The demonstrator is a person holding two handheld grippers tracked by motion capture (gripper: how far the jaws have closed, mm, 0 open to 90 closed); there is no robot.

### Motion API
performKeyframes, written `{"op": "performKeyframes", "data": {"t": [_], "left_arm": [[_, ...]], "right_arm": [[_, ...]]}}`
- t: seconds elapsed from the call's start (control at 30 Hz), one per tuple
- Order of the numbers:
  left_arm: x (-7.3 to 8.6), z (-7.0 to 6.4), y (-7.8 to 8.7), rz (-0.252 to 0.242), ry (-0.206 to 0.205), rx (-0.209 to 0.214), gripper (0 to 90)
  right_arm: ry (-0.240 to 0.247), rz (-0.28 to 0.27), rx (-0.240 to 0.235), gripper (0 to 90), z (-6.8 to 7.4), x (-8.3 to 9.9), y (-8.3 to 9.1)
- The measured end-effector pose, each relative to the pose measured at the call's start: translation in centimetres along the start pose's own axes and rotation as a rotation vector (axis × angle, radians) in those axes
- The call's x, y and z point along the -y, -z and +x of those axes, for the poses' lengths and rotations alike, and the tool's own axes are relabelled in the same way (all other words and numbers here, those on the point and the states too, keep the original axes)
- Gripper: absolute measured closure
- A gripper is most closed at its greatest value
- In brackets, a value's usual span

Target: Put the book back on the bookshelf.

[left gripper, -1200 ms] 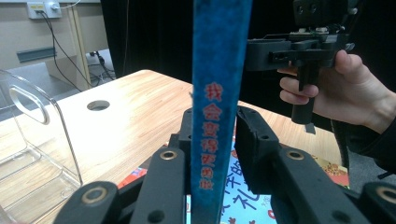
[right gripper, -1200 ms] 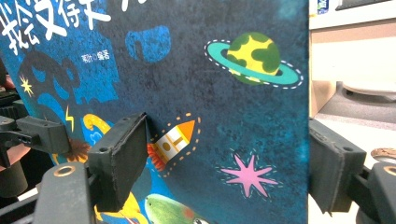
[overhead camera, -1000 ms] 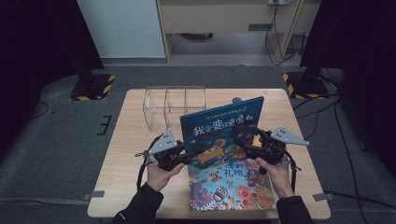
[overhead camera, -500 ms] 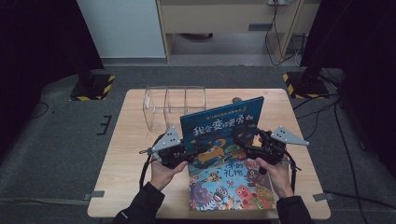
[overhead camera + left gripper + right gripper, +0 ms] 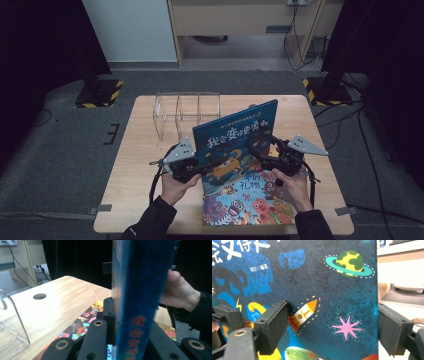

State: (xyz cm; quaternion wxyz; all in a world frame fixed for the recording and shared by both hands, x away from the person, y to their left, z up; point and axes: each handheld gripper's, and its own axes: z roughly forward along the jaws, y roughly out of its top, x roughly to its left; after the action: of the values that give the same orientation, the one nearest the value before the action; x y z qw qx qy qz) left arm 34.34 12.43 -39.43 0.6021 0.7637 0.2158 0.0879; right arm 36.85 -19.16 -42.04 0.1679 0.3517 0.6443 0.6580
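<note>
A blue picture book point(image 5: 235, 131) stands upright on its edge over the table, its cover towards me. My left gripper point(image 5: 200, 167) is shut on its lower left edge. In the left gripper view the book point(image 5: 140, 302) shows edge-on, pinched between the black jaws of the left gripper point(image 5: 130, 322). My right gripper point(image 5: 262, 155) is at the book's lower right. In the right gripper view the right gripper point(image 5: 333, 327) is open, jaws wide apart, with the cover point(image 5: 324, 290) right in front of them. A second colourful book point(image 5: 245, 200) lies flat under the upright one.
A clear plastic rack point(image 5: 185, 112) with several slots stands at the back of the wooden table point(image 5: 145, 150), just behind the upright book. A round hole point(image 5: 39, 296) is cut in the tabletop. The person's other hand point(image 5: 180, 290) is close behind the book.
The left gripper has edged slightly to the right with the book; otherwise nothing visible has changed.
</note>
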Motion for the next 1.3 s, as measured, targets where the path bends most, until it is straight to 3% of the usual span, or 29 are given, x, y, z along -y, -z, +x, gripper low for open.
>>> {"op": "performKeyframes", "data": {"t": [0.17,0.33,0.6,0.83,1.07,1.3], "left_arm": [[-0.5,-0.6,0.2,-0.003,0.009,-0.014,82.3],[-1.5,-0.6,1.6,-0.018,0.025,-0.047,82.4],[-2.4,0.5,4.5,-0.06,0.067,-0.15,82.4],[-3.0,1.3,6.9,-0.083,0.068,-0.246,82.4],[-3.4,1.8,8.3,-0.092,0.091,-0.282,82.4],[-3.5,2.0,8.8,-0.09,0.107,-0.281,82.4]], "right_arm": [[-0.014,0.006,-0.012,19.3,-0.2,-0.1,0.2],[-0.017,0.014,-0.007,21.2,-0.3,-0.1,0.4],[-0.018,0.022,0.027,21.6,-0.8,0.1,0.8],[-0.018,0.041,0.056,22.4,-1.3,0.5,0.9],[-0.013,0.053,0.063,22.6,-1.3,0.7,0.8],[-0.016,0.058,0.065,23.0,-1.3,0.8,0.8]]}}
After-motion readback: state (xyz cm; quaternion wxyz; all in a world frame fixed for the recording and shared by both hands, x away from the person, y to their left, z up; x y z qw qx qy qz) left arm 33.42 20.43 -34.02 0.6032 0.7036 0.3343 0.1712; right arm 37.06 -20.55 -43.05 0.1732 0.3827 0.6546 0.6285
